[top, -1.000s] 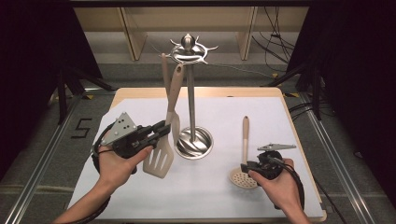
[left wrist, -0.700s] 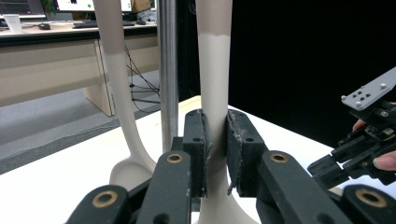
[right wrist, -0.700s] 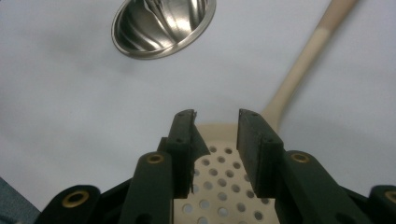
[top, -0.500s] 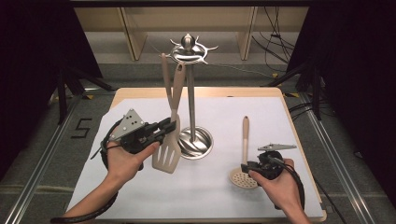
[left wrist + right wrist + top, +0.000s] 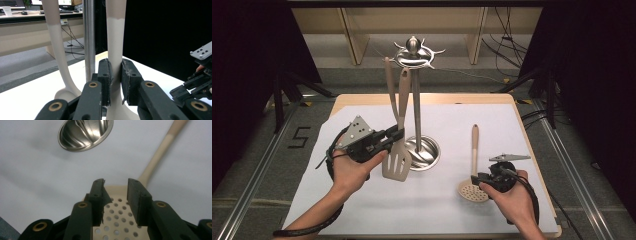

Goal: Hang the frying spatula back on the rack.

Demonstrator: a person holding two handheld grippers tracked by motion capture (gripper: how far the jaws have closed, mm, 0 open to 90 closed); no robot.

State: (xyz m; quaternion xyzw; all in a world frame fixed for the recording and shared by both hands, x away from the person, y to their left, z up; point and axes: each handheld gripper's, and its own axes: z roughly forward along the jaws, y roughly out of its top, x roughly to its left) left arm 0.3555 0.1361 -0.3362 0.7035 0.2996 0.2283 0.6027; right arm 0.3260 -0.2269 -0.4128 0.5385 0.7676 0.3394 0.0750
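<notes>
One table (image 5: pixel 532 125) carries everything, its top covered by a single white sheet (image 5: pixel 447 210). Near the middle stands one steel utensil stand (image 5: pixel 416 100): a tall upright pole on a round dished base, with a ring of hooks at the top.

Three beige utensils are in play. Two are up at the stand: a slotted spatula (image 5: pixel 396 159), held upright with its blade low beside the stand's base and its long handle reaching up toward the hooks, and a second utensil (image 5: pixel 388 90) whose handle rises just to the left of it; the high view hides its head behind the gripper. The third, a perforated skimmer (image 5: pixel 473 190), lies flat on the sheet to the right of the stand, handle pointing away from the person.

There are two grippers, one in each hand. The left gripper (image 5: pixel 393 137) is clamped on the spatula's handle; in the left gripper view the handle sits pinched between both pads, with the pole just behind. The right gripper (image 5: pixel 482 179) hovers over the skimmer's round head, its jaws spread apart with nothing between them.
</notes>
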